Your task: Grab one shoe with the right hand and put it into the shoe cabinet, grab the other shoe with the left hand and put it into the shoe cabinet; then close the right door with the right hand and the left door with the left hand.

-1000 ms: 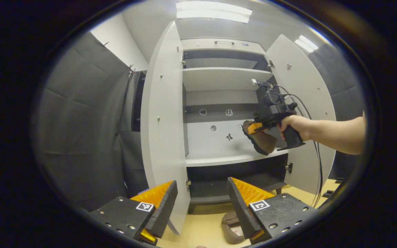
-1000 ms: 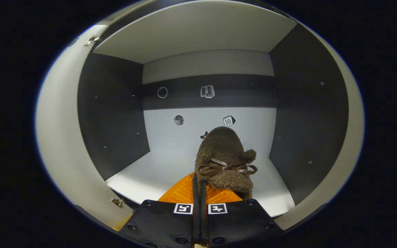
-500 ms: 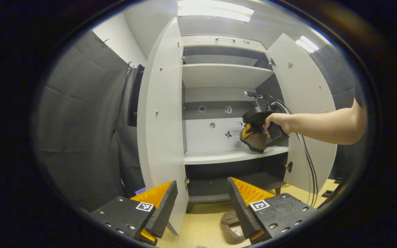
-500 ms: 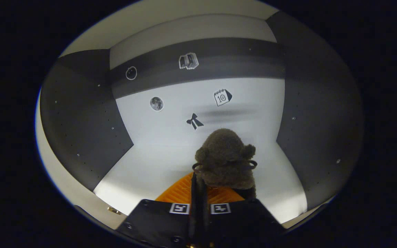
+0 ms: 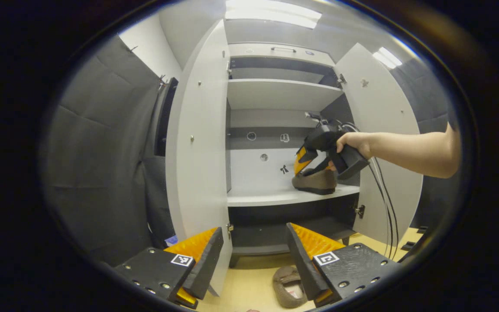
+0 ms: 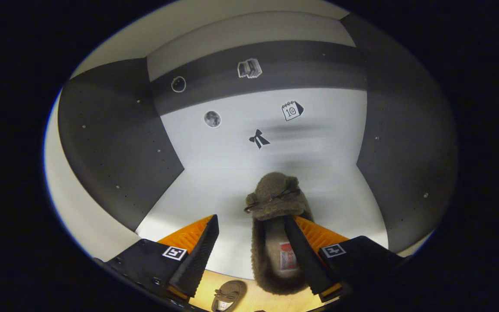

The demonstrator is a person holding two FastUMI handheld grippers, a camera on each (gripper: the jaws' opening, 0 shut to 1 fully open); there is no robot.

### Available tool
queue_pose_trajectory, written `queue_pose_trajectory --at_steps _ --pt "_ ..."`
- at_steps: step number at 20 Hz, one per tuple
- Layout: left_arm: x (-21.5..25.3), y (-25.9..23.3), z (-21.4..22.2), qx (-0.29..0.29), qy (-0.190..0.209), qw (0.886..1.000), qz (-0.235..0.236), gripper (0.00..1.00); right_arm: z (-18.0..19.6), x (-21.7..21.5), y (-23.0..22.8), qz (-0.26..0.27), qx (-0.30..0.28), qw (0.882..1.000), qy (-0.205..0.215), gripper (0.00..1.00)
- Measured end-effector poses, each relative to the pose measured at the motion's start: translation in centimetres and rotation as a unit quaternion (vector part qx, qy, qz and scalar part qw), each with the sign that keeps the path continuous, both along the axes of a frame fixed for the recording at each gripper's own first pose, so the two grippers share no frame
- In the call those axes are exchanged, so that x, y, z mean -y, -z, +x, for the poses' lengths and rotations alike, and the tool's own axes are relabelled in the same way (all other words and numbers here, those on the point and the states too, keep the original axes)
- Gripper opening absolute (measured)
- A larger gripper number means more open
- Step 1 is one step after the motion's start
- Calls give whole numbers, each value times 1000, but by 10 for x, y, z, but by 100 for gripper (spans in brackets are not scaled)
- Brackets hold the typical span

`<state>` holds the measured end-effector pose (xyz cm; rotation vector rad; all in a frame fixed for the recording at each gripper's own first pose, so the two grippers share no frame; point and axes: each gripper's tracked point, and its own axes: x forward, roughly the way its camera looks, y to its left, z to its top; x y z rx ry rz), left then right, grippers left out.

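Observation:
A brown fuzzy shoe (image 6: 275, 195) with a small bow lies flat on the white middle shelf (image 6: 215, 195) of the shoe cabinet, toe toward the back. My right gripper (image 6: 249, 247) stands open just behind it, the right finger over the shoe's opening and the left finger off to its side. In the left gripper view that shoe (image 5: 314, 182) rests at the shelf's right end, and the right gripper (image 5: 308, 167), held by a hand, tilts down over it. The other brown shoe (image 5: 290, 286) lies on the floor below. My left gripper (image 5: 254, 255) is open and holds nothing.
Both cabinet doors stand open: the left door (image 5: 197, 143) close ahead of my left gripper, the right door (image 5: 383, 130) behind the person's forearm (image 5: 409, 149). Cables (image 5: 383, 203) hang from the right gripper. Stickers mark the cabinet's back wall (image 6: 258, 138). The floor shoe (image 6: 228, 294) shows below the shelf edge.
The right gripper lowered the shoe onto the middle shelf and opened, letting it go. The shoe now lies flat. My left gripper has barely moved.

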<state>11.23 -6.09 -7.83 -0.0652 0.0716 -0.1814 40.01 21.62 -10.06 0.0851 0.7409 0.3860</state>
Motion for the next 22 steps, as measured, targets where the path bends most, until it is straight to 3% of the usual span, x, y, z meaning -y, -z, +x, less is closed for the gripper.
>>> queue_pose_trajectory --at_steps 5,10,11,17,22 --pt "20 28 7 -39 29 999 -8 92 -41 15 -63 12 103 994 -12 98" --pt "46 73 12 -96 68 993 -10 92 -89 53 -95 -3 205 979 5 98" --pt "50 84 13 -108 76 991 -6 84 -99 60 -95 -10 218 976 9 98" --pt "73 155 16 -193 117 974 16 85 -161 97 -68 -56 246 967 25 98" --pt "78 216 13 -274 119 954 27 85 -210 114 -33 -52 212 975 40 99"
